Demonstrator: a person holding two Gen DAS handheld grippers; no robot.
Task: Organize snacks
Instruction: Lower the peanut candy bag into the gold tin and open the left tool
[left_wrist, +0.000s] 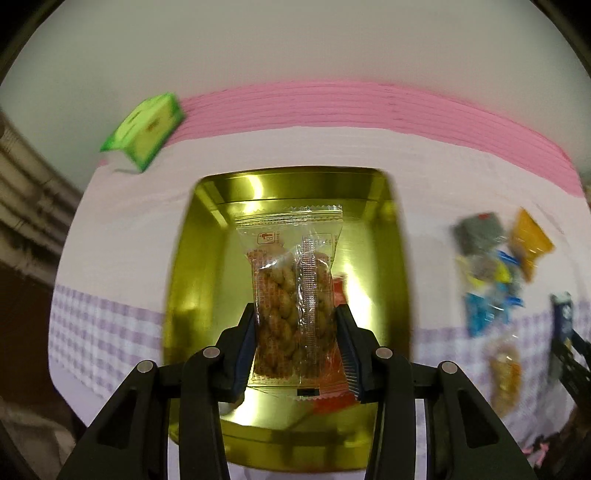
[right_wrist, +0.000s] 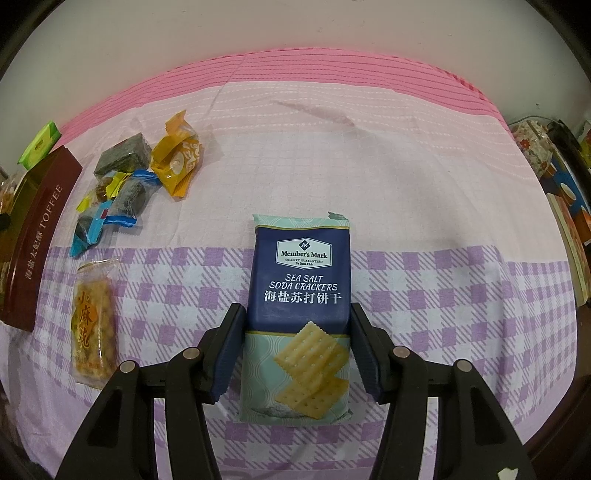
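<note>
My left gripper is shut on a clear packet of fried dough twists and holds it over the open gold tin; a red packet lies inside the tin behind it. My right gripper has its fingers close on both sides of a blue soda cracker pack that lies on the cloth; the left pad touches it, and a thin gap shows at the right pad. The tin's maroon side shows at the far left of the right wrist view.
A pile of small wrapped snacks, among them an orange packet, lies left of the cracker pack, with another dough-twist packet below it. A green box sits at the back left. Books and a floral pot stand at the right edge.
</note>
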